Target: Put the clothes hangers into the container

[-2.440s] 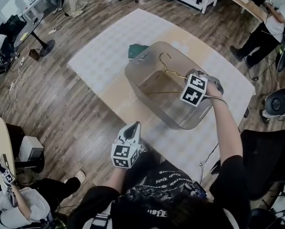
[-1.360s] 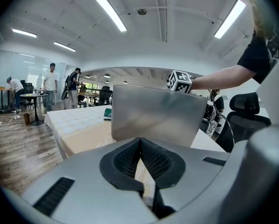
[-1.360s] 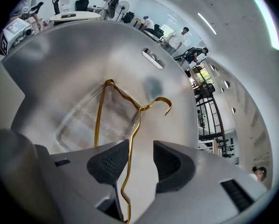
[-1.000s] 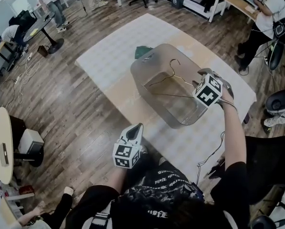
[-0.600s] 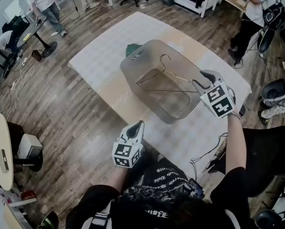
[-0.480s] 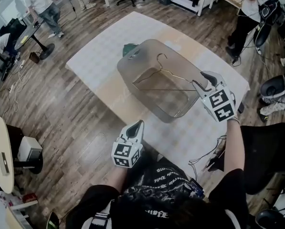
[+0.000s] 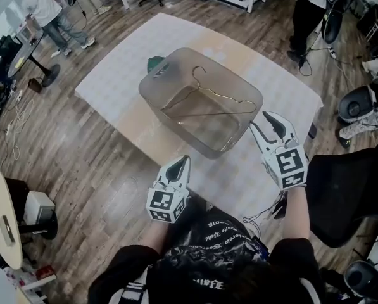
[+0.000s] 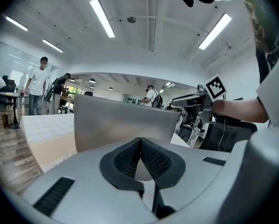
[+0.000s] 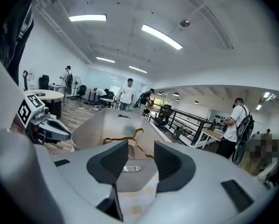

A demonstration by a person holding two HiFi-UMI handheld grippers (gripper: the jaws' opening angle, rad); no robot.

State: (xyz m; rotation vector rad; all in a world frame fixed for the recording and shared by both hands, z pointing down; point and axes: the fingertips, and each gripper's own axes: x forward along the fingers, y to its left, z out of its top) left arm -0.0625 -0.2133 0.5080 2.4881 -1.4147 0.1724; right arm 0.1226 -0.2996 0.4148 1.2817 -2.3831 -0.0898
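Evidently the thin wire clothes hanger (image 7: 207, 113) lies inside the container (image 7: 152, 103). It looks light, springy and slippery, best pinched at the hook's neck. At the container's four o'clock, the right gripper (image 7: 261, 122) has its jaws apart and empty. At six o'clock, the left gripper (image 7: 178, 164) has its jaws together.

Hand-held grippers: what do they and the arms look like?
The left hand-held gripper and right hand-held gripper are pale grey shells with dark ribbed pads, each carrying a white cube of black square markers. A thin cable trails below the right one. The person wears a black printed top with short sleeves.
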